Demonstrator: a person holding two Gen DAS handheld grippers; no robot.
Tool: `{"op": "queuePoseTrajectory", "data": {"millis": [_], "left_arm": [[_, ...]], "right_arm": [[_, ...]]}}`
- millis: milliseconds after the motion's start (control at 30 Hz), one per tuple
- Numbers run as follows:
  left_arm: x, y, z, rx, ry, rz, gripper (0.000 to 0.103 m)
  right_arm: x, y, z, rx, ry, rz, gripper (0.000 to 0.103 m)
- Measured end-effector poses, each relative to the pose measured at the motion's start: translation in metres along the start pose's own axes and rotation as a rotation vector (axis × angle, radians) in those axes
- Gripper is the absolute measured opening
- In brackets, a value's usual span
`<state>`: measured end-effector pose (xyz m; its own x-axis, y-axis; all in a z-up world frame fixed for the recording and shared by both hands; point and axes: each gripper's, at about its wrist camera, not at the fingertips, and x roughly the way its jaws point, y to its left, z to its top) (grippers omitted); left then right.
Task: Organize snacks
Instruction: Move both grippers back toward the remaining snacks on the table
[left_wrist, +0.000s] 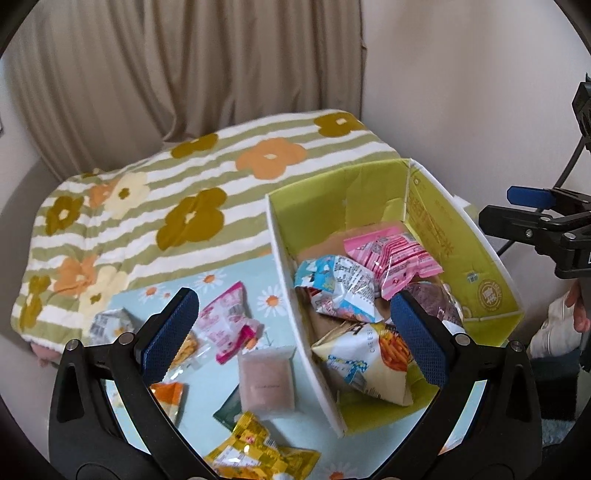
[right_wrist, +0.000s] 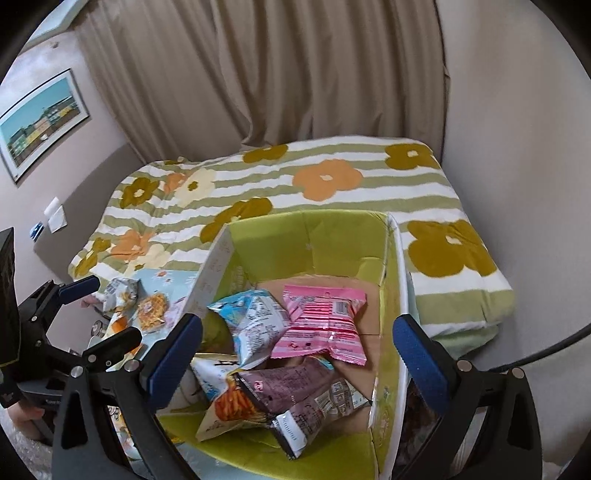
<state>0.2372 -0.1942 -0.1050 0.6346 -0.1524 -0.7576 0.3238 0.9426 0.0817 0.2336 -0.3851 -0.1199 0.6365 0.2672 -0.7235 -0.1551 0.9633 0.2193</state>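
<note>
Left wrist view: looks forward and steeply down between own two fingers; box wall near, running between fingers; loose packets under left finger, box interior under right finger.

Right wrist view: same downward tilt, close over box interior; both fingers straddle it.

Shared: box, pink packet, flowered blanket and curtain beyond fingertips.

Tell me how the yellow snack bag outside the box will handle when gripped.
The yellow bag looks puffed and crinkled, so probably light and squashy. Its glossy film may slip between pads. Contents could crush if pinched hard.
</note>
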Motion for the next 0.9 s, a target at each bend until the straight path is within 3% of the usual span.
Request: {"op": "queuePoseTrajectory", "data": {"millis": [133, 367, 500, 700, 900], "left_arm": [[-0.019, 0.015, -0.012, -0.032, 0.004, 0.051, 0.103], [-0.056, 0.062, -0.046, -0.125, 0.014, 0.173, 0.103], [-0.071, 0.088, -0.071, -0.194, 0.022, 0.201, 0.103], [-0.078, 0.114, -0.106, -0.235, 0.061, 0.195, 0.103], [-0.072, 0.131, -0.141, -0.246, 0.123, 0.102, 0.103]], "right_arm": [[-0.006, 0.009, -0.004, -0.021, -0.005, 0.077, 0.103], [-0.017, 0.034, -0.019, -0.055, -0.03, 0.146, 0.103], [-0.019, 0.053, -0.025, -0.087, -0.035, 0.162, 0.103], [-0.013, 0.086, -0.038, -0.102, -0.022, 0.19, 0.103], [-0.005, 0.119, -0.06, -0.047, 0.006, 0.22, 0.103]]}}
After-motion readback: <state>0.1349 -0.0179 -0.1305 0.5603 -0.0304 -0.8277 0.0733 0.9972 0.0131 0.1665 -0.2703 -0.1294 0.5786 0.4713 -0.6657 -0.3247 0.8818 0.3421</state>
